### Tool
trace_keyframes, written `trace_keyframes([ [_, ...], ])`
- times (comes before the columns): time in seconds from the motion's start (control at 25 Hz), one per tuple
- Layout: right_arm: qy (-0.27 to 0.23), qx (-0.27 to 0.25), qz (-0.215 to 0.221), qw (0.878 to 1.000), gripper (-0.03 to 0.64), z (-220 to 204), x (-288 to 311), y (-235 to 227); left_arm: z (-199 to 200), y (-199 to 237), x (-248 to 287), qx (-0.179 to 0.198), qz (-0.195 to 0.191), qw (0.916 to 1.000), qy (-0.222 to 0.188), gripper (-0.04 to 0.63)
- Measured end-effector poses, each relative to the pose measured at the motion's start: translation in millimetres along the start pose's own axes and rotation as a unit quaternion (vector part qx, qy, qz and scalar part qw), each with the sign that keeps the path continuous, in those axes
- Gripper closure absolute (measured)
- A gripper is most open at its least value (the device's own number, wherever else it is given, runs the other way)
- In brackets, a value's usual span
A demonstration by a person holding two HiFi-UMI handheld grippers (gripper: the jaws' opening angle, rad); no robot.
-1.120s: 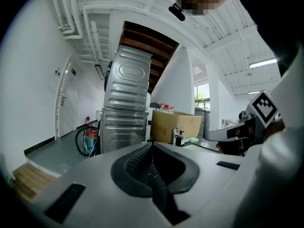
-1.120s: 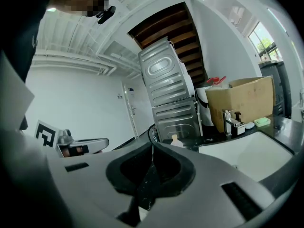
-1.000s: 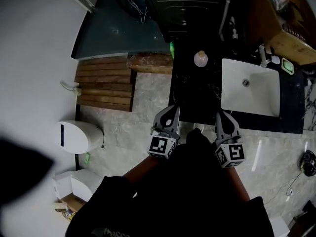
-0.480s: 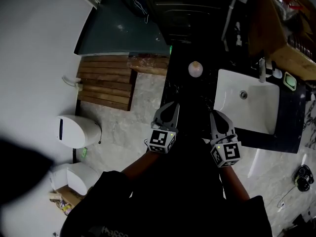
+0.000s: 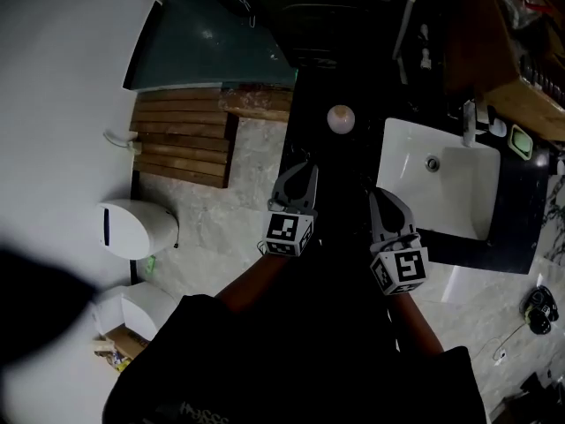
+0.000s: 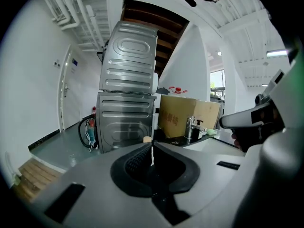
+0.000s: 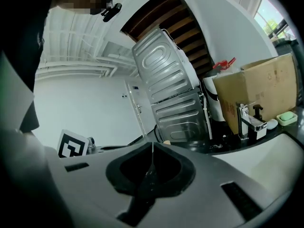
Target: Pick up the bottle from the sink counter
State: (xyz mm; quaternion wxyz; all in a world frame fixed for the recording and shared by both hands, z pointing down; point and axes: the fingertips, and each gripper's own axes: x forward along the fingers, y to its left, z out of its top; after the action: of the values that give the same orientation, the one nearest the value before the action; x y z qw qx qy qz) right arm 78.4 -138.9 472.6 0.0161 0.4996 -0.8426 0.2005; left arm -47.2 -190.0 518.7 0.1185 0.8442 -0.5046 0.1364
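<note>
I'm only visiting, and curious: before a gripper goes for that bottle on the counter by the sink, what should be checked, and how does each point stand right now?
1. Bottle in sight: ok. The bottle is on the dark counter, left of the sink.
2. Bottle upright: cannot tell. Only its round top shows.
3. Left gripper open for a grasp: not ok. Its jaws are shut and empty.
4. Right gripper open for a grasp: not ok. Its jaws are shut and empty.
5. Gripper at the bottle: not ok. Both are short of it and touch nothing.
</note>
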Motion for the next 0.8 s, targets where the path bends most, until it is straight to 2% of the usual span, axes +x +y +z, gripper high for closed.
trace_keyframes([
  [0.24, 0.0, 0.002, -0.019, 1.0, 0.577, -13.3, 14.9, -9.4, -5.4, -6.0, 29.2, 0.008, -0.023, 0.9997, 0.005, 0.577],
  [0.44, -0.007, -0.054, -0.032, 0.998, 0.578, -7.7, 38.4, -23.3, -10.6, -6.9, 51.6, 0.011, -0.03, 0.9995, 0.007, 0.577],
  [0.64, 0.004, -0.043, -0.056, 0.998, 0.578, -14.1, 59.0, -46.1, -16.8, -0.9, 71.0, 0.011, -0.033, 0.9993, 0.014, 0.577],
  [0.8, 0.023, -0.055, -0.06, 0.996, 0.577, -19.6, 69.6, -51.2, -23.1, 4.8, 83.7, 0.01, -0.029, 0.9992, 0.028, 0.577],
])
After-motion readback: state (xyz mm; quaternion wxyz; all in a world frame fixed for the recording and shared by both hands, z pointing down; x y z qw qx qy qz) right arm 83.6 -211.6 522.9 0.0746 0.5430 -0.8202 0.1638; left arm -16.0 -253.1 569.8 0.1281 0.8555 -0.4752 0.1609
